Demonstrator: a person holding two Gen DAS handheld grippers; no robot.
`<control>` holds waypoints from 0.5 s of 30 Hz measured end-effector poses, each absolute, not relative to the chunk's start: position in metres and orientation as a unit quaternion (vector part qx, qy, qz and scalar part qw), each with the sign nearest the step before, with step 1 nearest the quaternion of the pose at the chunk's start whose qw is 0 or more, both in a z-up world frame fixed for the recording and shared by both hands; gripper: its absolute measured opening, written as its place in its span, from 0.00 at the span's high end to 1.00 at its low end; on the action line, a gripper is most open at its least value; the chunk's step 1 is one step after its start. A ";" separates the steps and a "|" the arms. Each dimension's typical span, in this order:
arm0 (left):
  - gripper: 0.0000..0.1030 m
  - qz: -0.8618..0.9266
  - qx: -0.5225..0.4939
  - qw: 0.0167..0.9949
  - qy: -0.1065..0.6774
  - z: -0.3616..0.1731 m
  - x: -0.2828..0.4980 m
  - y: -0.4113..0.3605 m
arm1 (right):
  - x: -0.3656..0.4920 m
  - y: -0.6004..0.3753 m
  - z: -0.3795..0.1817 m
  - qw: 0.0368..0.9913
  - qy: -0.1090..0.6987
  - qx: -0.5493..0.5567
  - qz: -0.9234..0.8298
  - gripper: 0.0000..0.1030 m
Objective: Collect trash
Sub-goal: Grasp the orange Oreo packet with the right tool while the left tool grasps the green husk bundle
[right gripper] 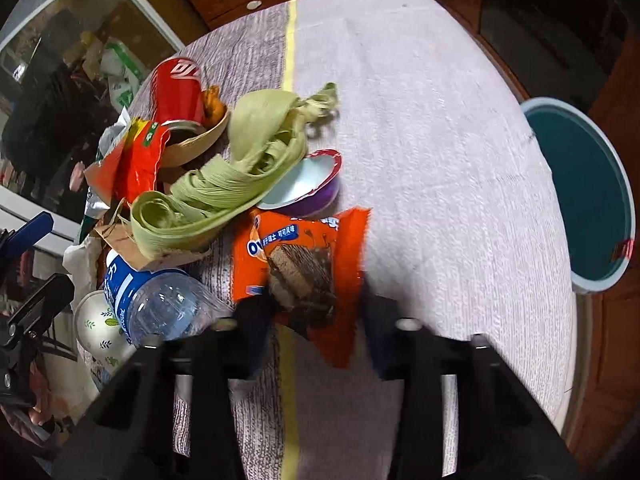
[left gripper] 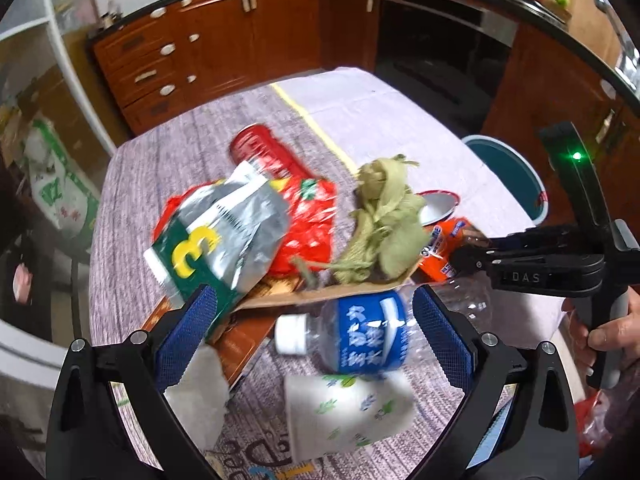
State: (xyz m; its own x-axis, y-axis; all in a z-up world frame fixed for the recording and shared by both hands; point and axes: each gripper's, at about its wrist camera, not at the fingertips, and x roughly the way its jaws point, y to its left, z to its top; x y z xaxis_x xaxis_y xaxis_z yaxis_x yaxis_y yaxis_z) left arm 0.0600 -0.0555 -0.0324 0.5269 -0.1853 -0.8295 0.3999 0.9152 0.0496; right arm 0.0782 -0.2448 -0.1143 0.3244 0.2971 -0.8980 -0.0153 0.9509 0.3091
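A heap of trash lies on the cloth-covered table (left gripper: pixel 160 184). My left gripper (left gripper: pixel 316 328) is open above a clear water bottle with a blue label (left gripper: pixel 372 340), its blue pads (left gripper: pixel 188 336) on either side. A paper cup (left gripper: pixel 348 412) lies below the bottle. My right gripper (right gripper: pixel 316 308) is open around the near end of an orange snack wrapper (right gripper: pixel 304 256); it also shows in the left wrist view (left gripper: pixel 472 248) at that wrapper (left gripper: pixel 444 248). A teal bin (right gripper: pixel 588 196) stands beyond the table's right edge.
The heap holds a red can (right gripper: pixel 176 88), a red bag (left gripper: pixel 308 224), a silver-green foil bag (left gripper: pixel 224 236), green husks (right gripper: pixel 224 176), a purple cup (right gripper: pixel 308 188), cardboard (left gripper: pixel 312 296) and a tissue (left gripper: pixel 196 400). Brown cabinets (left gripper: pixel 208 48) stand behind.
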 end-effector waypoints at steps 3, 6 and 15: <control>0.16 -0.198 0.124 0.856 0.461 -0.030 0.064 -0.073 | 0.073 -0.252 -0.113 0.808 0.567 0.130 0.093 0.82; 0.27 -0.223 0.146 0.842 0.470 -0.031 0.073 -0.096 | 0.066 -0.262 -0.112 0.808 0.566 0.139 0.091 0.83; 0.27 -0.241 0.199 0.793 0.523 -0.073 0.108 -0.146 | 0.057 -0.293 -0.117 0.808 0.560 0.169 0.070 0.83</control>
State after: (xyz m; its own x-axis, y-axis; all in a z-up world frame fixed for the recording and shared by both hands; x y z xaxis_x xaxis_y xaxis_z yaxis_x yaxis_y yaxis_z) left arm 0.1081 -0.1455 -0.0726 0.3376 -0.1737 -0.9251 0.5895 0.8052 0.0639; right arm 0.0575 -0.2935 -0.1168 0.3633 0.3011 -0.8817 0.0763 0.9335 0.3503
